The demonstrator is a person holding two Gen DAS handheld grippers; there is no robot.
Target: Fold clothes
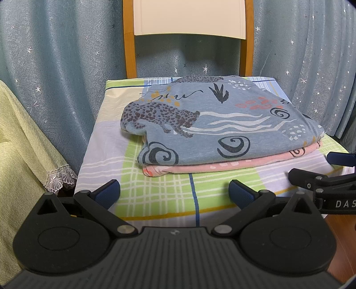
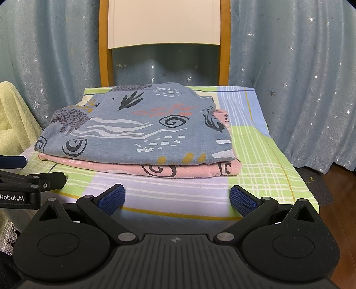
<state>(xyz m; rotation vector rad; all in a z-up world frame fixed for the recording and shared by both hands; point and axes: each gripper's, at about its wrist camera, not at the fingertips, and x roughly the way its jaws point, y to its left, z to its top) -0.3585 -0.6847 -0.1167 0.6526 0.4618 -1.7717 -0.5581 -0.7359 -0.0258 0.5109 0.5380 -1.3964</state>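
Left tool [image 1: 174, 192]: blue-padded fingers spread wide apart, nothing between them, hovering over the near edge of the checked cloth.
Right tool [image 2: 177, 197]: fingers likewise spread apart and empty, over the near edge of the same cloth; its side shows at the right border of the left wrist view (only partly in frame there).
Spacing: the two tools sit side by side, each visible at the edge of the other's camera, both short of the clothes.
Blue garment [image 1: 213, 124]: folded into a rough rectangle, printed with spotted cats, swirls and wavy white lines; lies on top of the stack, untouched by either tool.
Pink garment [image 2: 184, 170]: folded, directly beneath the blue one, its edge showing along the front and right side.
Checked cloth [image 1: 155, 195]: green, lilac and white plaid covering the chair seat that carries the stack.
Chair [image 1: 189, 17]: wooden frame with a pale back panel, rising behind the clothes.
Curtain [image 1: 66, 55]: grey-blue with small silver stars, hanging behind the chair.
Yellow-green fabric [image 1: 20, 137]: lace-trimmed, at the far left.
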